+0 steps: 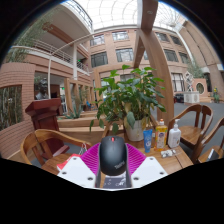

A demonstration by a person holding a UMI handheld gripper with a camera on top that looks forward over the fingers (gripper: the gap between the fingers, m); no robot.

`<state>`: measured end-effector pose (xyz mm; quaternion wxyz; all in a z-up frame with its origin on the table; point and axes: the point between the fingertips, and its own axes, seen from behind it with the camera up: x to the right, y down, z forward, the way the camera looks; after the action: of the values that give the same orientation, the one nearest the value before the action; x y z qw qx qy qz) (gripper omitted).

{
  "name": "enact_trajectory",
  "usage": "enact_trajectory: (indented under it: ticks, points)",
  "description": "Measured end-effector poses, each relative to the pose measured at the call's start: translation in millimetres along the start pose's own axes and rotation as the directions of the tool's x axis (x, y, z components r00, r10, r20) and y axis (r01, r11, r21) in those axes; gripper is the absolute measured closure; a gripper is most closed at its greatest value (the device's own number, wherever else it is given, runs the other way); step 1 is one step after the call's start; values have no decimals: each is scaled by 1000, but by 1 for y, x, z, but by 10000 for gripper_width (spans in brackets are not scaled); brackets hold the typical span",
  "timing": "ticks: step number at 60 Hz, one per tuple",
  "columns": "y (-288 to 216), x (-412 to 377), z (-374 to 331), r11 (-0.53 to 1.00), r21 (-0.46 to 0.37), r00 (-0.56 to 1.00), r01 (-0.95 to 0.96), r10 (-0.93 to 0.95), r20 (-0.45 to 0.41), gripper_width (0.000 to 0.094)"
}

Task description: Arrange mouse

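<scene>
Gripper view: one black mouse (113, 155) sits between the two fingers of the gripper (112, 166), its long axis running straight ahead along the fingers, the narrower end pointing away toward the plant. The magenta pads (93, 158) flank it on both sides and appear to press against its flanks; gripper closed on the mouse. The mouse appears lifted above the wooden surface (170, 160), though contact underneath cannot be confirmed. No brand or lettering legible on the mouse. Beyond the fingers, near the far edge of the surface: one potted plant (128, 98) with broad green leaves, and to its right three small containers: a blue-labelled bottle (148, 138), a yellow bottle (161, 135), and a pale bottle (175, 135); their label text is too small to read. Two wooden chairs visible, one left (40, 145) and one right (203, 125) of the surface. Background: brick building (45, 75) with balconies, glazed roof (115, 12) overhead.
</scene>
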<state>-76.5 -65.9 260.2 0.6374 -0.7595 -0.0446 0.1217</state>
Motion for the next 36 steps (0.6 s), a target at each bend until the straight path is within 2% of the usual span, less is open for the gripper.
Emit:
enact_trajectory:
  ticks: [6,9,18,27,36]
  points:
    - [10,36,50,1000,-20,998,18,-19,-65,597]
    - [25,52,88,996,-86,994,28,-36,-99,596]
    - [136,96,147,956,-292,984,24,-74,-159,594]
    - [205,108,156,909,-418,980,-9,-75,-184,570]
    - [230,113,158,887,-461,978,-29,-70,-196,493]
